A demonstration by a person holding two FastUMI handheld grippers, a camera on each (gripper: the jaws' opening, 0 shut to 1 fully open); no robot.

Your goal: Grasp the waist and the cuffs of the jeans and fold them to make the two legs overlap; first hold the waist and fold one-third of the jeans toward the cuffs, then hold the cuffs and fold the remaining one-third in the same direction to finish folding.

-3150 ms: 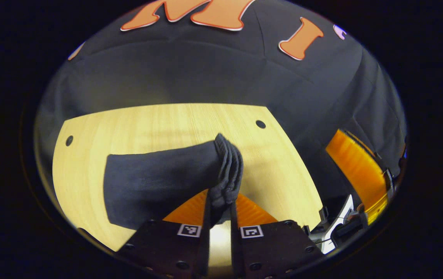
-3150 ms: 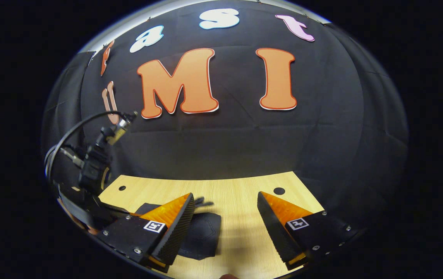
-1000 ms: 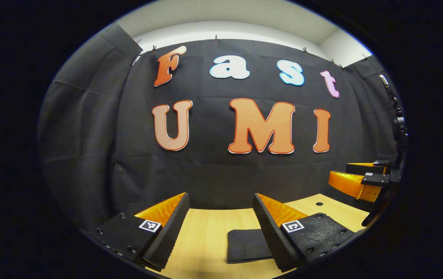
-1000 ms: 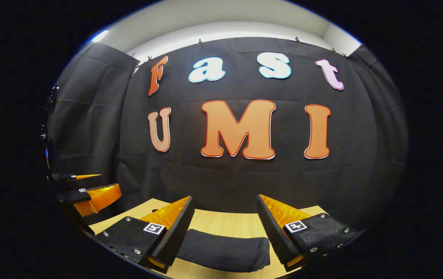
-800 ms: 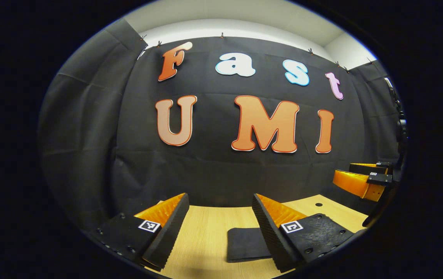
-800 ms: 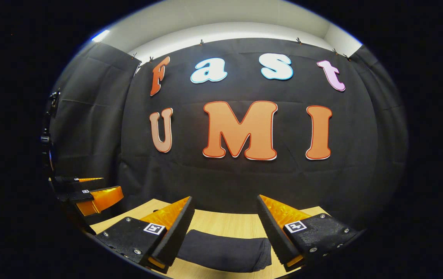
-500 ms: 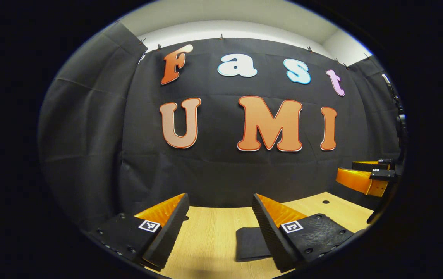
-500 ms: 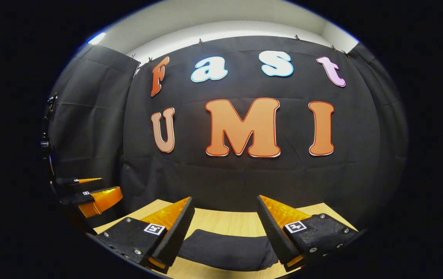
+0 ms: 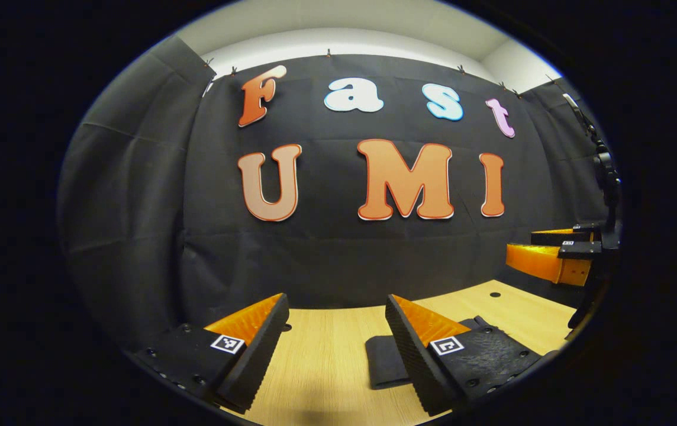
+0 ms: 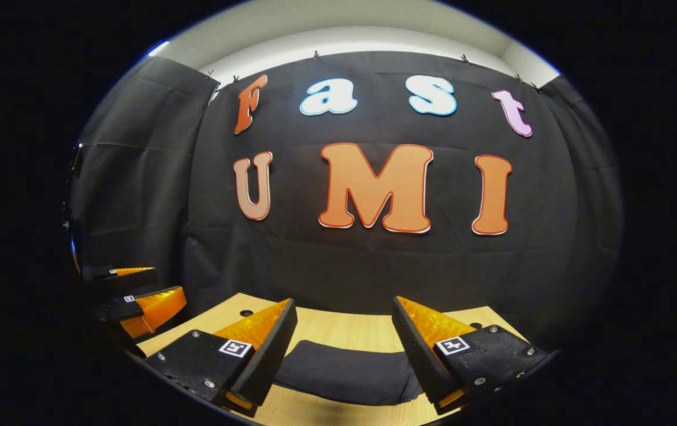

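The dark jeans (image 10: 344, 371) lie folded into a compact bundle on the light wooden table (image 10: 344, 328). In the right gripper view the bundle sits low between the fingers of my right gripper (image 10: 344, 316), which is open and held above it. In the left gripper view my left gripper (image 9: 337, 307) is open too, with the jeans (image 9: 384, 364) partly hidden behind its right finger. Neither gripper touches the cloth. The right gripper (image 9: 545, 251) also appears far right in the left gripper view, and the left gripper (image 10: 137, 290) far left in the right gripper view.
The table (image 9: 326, 355) ends close to the black cloth wall behind it. Small dark holes (image 9: 495, 294) mark its far corners. Bare wood lies left of the jeans in the left gripper view.
Three seconds ago my left gripper was shut on the jeans' edge; it has since let go and lifted away. Over the last second both grippers only drifted slightly, staying open.
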